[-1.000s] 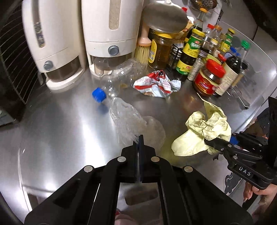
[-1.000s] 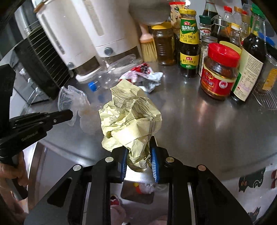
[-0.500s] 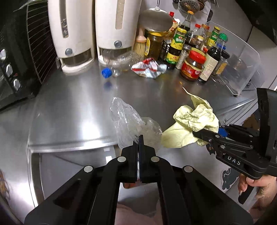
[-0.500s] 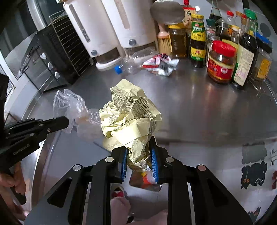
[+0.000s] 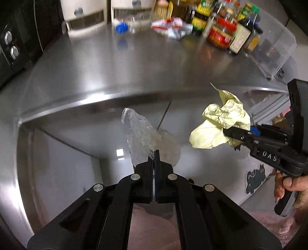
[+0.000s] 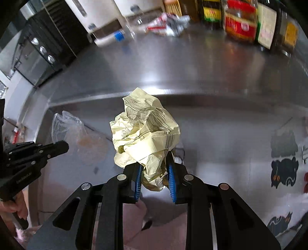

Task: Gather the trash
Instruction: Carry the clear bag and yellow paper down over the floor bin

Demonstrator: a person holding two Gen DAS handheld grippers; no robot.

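Observation:
My left gripper [image 5: 154, 154] is shut on a clear crumpled plastic bag [image 5: 140, 137], which hangs in front of the steel counter's front face. My right gripper [image 6: 155, 169] is shut on a crumpled pale-yellow paper wrapper [image 6: 145, 132] between its blue pads. Both grippers are off the counter's edge and below its top. The wrapper [image 5: 221, 123] and right gripper [image 5: 229, 131] show at the right of the left wrist view. The bag [image 6: 67, 127] and left gripper [image 6: 64, 147] show at the left of the right wrist view. A clear bottle with a blue cap [image 5: 121, 27] and a red-white wrapper [image 5: 171, 26] lie at the counter's back.
A steel counter [image 5: 134, 63] spans both views, its front edge [image 6: 173, 92] above the grippers. Sauce bottles and jars [image 5: 221, 34] crowd the back right beside a clear plastic bin [image 5: 275, 48]. A black oven [image 5: 17, 44] and white dispensers [image 5: 86, 17] stand back left. A hand [image 5: 288, 184] holds the right gripper.
Both grippers have pulled back off the counter and sunk below its front edge, carrying the bag and the yellow wrapper. The items at the counter's back now look farther away.

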